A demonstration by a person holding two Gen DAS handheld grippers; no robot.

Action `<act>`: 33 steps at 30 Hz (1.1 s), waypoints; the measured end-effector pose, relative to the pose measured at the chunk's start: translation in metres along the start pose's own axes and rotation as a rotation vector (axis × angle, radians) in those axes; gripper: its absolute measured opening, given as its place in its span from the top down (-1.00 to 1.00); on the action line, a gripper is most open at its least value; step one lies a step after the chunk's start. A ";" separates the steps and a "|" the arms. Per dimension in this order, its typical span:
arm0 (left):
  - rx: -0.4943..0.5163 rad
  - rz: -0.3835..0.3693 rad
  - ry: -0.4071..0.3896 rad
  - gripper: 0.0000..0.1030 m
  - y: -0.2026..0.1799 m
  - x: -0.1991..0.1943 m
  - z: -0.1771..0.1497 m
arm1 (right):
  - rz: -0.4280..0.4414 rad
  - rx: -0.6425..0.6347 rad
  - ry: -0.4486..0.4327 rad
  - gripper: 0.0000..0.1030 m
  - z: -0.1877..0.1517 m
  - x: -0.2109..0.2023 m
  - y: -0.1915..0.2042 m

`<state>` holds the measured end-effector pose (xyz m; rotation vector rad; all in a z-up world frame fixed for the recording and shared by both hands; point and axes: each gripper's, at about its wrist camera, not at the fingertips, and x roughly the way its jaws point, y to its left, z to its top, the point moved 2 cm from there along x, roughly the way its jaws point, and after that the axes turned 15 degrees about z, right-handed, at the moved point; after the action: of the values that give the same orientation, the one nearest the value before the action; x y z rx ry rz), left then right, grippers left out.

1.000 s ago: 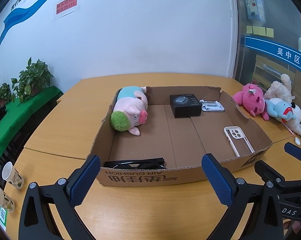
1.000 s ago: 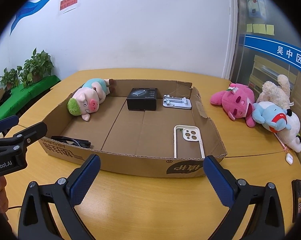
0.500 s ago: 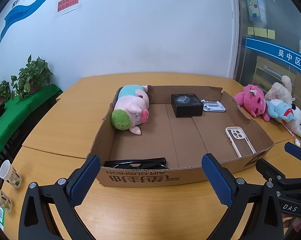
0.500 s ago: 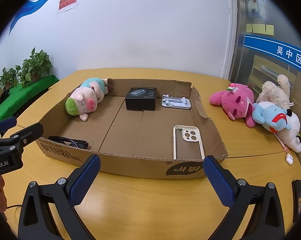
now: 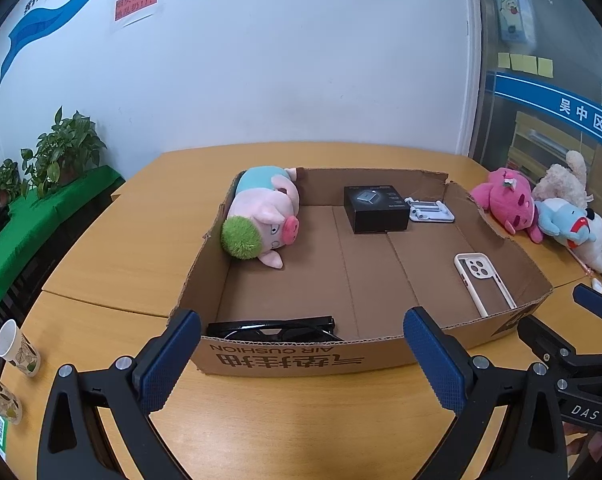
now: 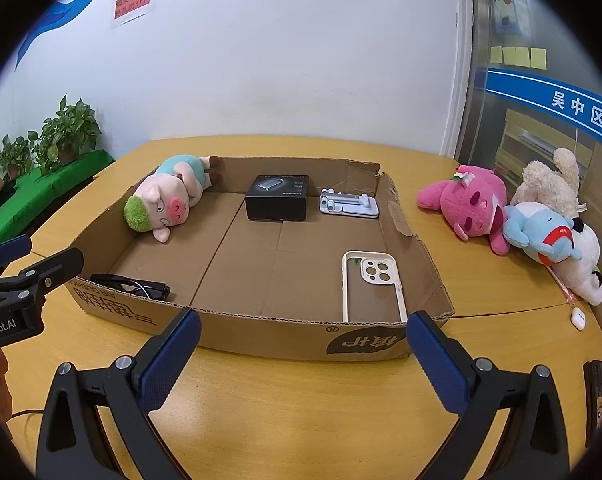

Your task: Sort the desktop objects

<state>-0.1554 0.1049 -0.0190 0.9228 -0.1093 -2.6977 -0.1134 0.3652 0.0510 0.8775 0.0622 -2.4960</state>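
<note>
A shallow cardboard box [image 5: 285, 358] [image 6: 261, 338] lies on the wooden table. Inside it are a pink pig plush [image 5: 263, 216] [image 6: 167, 198] at the far left, a black box [image 5: 375, 208] [image 6: 277, 196], a white phone stand [image 5: 431, 210] [image 6: 349, 204], a white phone case [image 5: 483, 278] [image 6: 371, 284] and black sunglasses [image 5: 273, 328] [image 6: 135, 286] at the near left corner. My left gripper [image 5: 301, 356] is open and empty before the box's near wall. My right gripper [image 6: 301, 356] is open and empty, also before the near wall.
Three plush toys lie right of the box: pink [image 6: 469, 204], beige [image 6: 549, 182], blue-and-white [image 6: 553, 244]. A small white earbud case [image 6: 579, 317] and a dark object [image 6: 599, 386] sit at the right edge. Paper cups [image 5: 15, 348] stand at the left. Potted plants [image 5: 65, 148] stand beyond.
Both grippers have shifted only slightly; the box looks a little nearer in the right wrist view. Nothing was taken or let go.
</note>
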 end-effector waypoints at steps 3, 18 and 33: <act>0.001 0.008 -0.001 -0.99 0.000 0.001 0.000 | 0.001 -0.001 0.002 -0.99 0.000 0.001 -0.001; 0.007 0.012 0.009 -0.99 -0.002 0.005 -0.002 | 0.001 0.005 0.006 -0.99 -0.002 0.003 -0.004; 0.016 -0.002 0.021 -0.99 -0.007 0.004 -0.004 | 0.007 0.002 0.007 -0.99 -0.003 0.002 -0.004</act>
<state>-0.1572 0.1102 -0.0258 0.9561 -0.1260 -2.6924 -0.1152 0.3683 0.0472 0.8863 0.0585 -2.4872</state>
